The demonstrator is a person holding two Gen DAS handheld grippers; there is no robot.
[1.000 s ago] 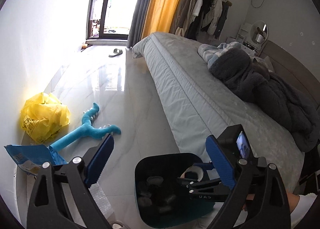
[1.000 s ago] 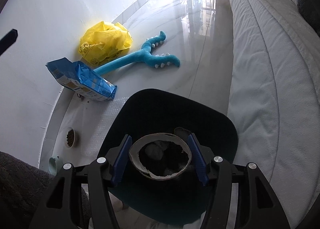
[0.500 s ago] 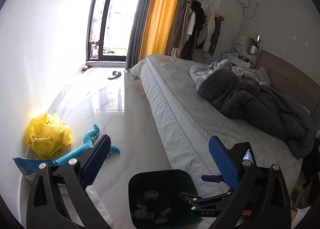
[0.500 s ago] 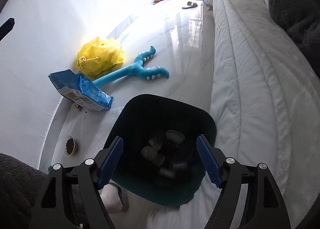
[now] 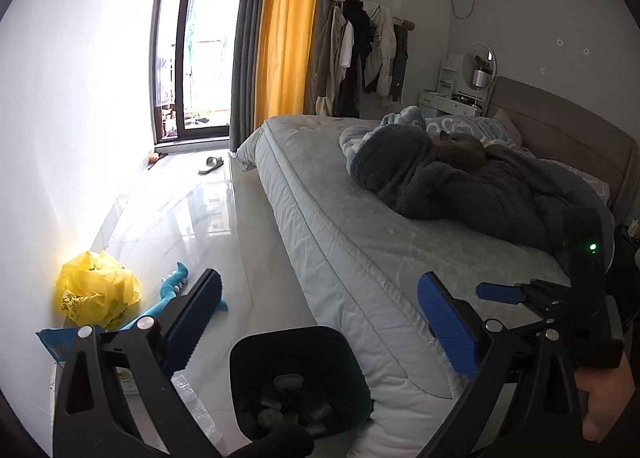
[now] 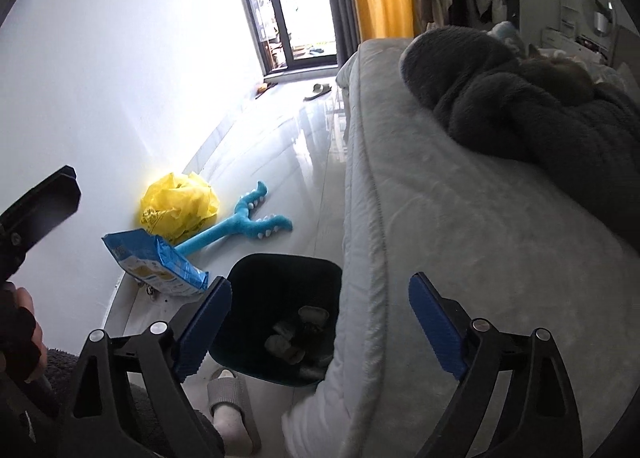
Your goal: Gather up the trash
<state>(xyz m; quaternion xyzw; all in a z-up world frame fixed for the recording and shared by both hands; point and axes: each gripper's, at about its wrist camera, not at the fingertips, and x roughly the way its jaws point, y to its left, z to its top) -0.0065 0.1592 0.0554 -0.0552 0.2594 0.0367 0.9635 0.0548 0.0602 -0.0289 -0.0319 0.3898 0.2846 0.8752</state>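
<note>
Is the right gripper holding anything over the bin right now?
No. The right gripper has its jaws wide apart with nothing between them, and the bin shows below on the floor.

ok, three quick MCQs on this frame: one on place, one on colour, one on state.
1. Where is the bin?
A. on the bed
B. on the floor against the bed's edge
C. by the window

2. What colour is the crumpled bag by the wall?
A. yellow
B. red
C. black

3. What is the state of the right gripper?
A. shut on a cup
B. shut, empty
C. open, empty

Answers:
1 B: it stands on the tiles beside the bed.
2 A: it is plainly yellow.
3 C: its fingers stand wide apart with nothing between them.
</note>
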